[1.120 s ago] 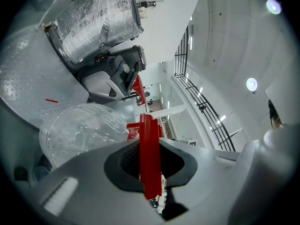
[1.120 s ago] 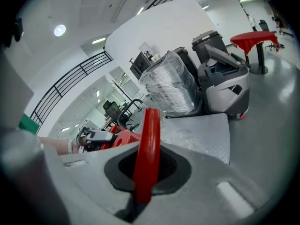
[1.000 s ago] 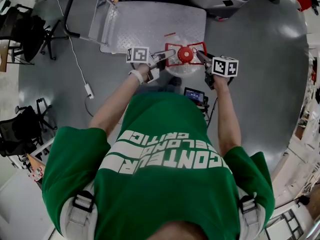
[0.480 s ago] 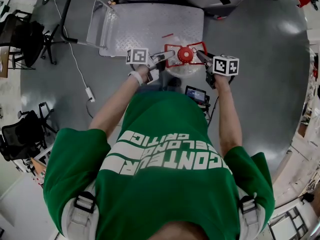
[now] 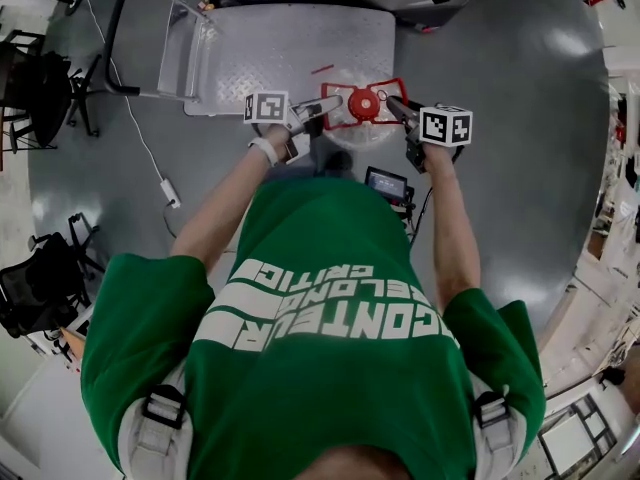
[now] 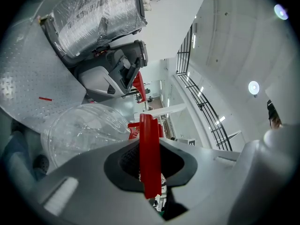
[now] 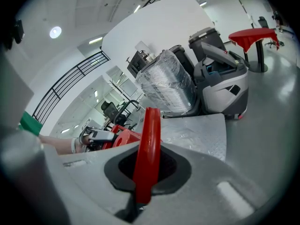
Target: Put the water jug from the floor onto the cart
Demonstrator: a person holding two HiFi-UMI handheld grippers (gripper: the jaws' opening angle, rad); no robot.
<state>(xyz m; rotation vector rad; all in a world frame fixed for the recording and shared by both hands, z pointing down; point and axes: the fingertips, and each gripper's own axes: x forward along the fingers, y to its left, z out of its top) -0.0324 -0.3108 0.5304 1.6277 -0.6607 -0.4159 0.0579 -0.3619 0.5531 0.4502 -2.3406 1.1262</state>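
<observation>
Head view first: you are standing over the cart (image 5: 290,53), green shirt (image 5: 330,368) filling the lower frame, both arms stretched forward. Your left gripper (image 5: 330,104) and right gripper (image 5: 393,106) meet the water jug (image 5: 352,136) from opposite sides, each reaching the red handle (image 5: 336,120) that rings its red cap (image 5: 363,105). The jug sits at the near right corner of the cart's metal deck, partly over it and partly over the grey floor (image 5: 520,148). From here you cannot tell whether its base rests on anything. The cart's black push bar (image 5: 116,30) stands at the far left end of the deck. Black chairs (image 5: 40,78) stand off to the left, and a white cable (image 5: 150,158) trails across the floor near them.

Left gripper view: your jaws are nearly together, pinching a flat edge of the red handle that stands upright between the pads. The jug's clear, rounded body bulges just left of the jaws, with the patterned deck behind it and a short red strip (image 6: 45,98) lying on that deck. A plastic-wrapped machine (image 6: 93,13) and a grey machine (image 6: 112,74) stand beyond the cart.

Right gripper view: your jaws are closed tight on the opposite side of the red handle, the strip rising straight out of the grip. Past it you see the red cap, your other hand (image 7: 61,144) with its gripper on the handle, and the deck stretching away to the right. A red table (image 7: 253,34) stands far right.
</observation>
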